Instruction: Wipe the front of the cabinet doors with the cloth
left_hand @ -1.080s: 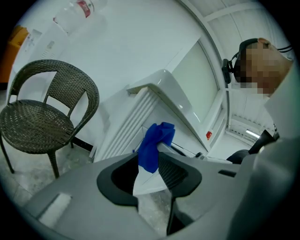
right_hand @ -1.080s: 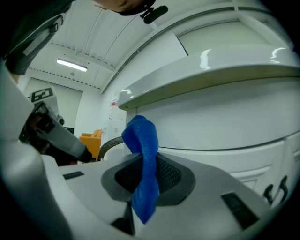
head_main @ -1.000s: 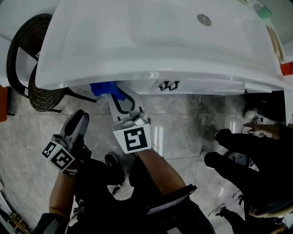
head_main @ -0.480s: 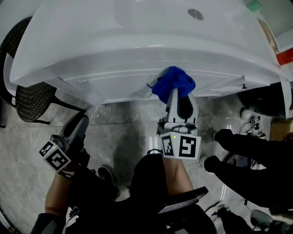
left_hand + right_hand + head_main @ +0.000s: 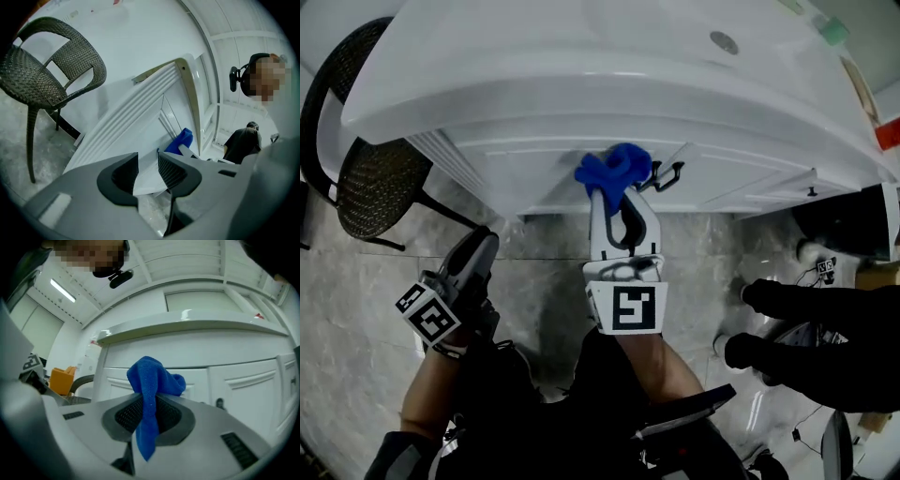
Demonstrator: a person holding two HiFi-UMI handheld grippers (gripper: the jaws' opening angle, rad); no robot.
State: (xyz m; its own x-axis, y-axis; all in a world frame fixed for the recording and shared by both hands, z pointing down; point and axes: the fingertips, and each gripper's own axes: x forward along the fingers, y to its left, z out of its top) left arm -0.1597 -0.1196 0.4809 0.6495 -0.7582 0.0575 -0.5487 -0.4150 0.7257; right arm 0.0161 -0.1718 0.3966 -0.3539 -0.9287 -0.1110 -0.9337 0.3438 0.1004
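A blue cloth is bunched at the tip of my right gripper, which is shut on it. The cloth sits against the white cabinet doors under the counter, just left of a dark door handle. In the right gripper view the panelled doors fill the background and a tail of cloth hangs between the jaws. My left gripper is held low to the left, away from the doors. Its jaws stand slightly apart with nothing between them. The cloth shows beyond them.
A white sink counter overhangs the doors. A dark wicker chair stands at the left on the grey floor. A person in black is at the right. An orange object lies off to the side.
My right gripper swept the cloth along the door front from the left to the right, then back a little to the left. The left gripper has barely moved.
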